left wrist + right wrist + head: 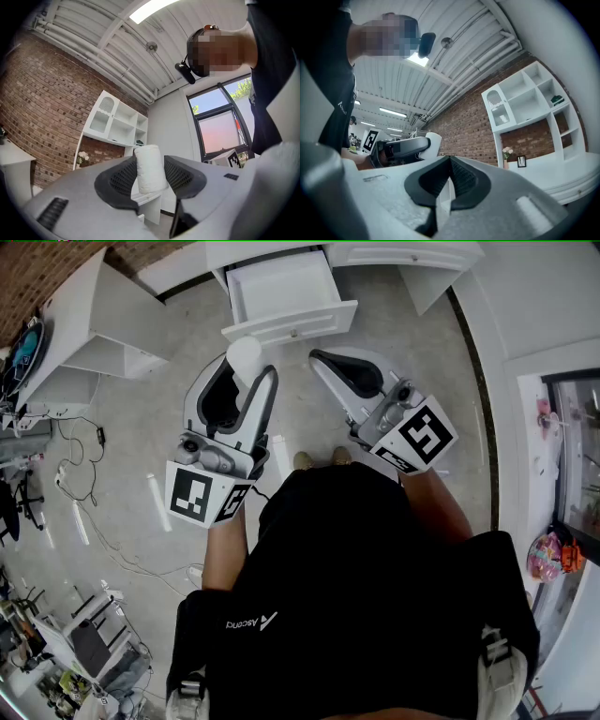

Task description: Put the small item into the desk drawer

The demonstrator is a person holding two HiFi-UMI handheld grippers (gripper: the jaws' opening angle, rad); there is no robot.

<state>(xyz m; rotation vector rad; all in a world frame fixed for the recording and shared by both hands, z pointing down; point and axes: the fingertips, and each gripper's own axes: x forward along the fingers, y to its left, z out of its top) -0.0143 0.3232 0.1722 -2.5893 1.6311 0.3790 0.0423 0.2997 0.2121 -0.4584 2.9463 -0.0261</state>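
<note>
White roll (244, 352): we are clamping it in the left tool (246, 371), right tool (321, 357) closed empty, and are aiming to release only well inside the drawer (281, 282).

White roll (243, 353) clamped in left hand-held gripper (251, 371), near open drawer (298, 322).

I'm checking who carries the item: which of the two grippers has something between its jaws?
The left gripper: its pads clamp a small white roll. The right gripper has its jaws shut together, with nothing between them.
</note>
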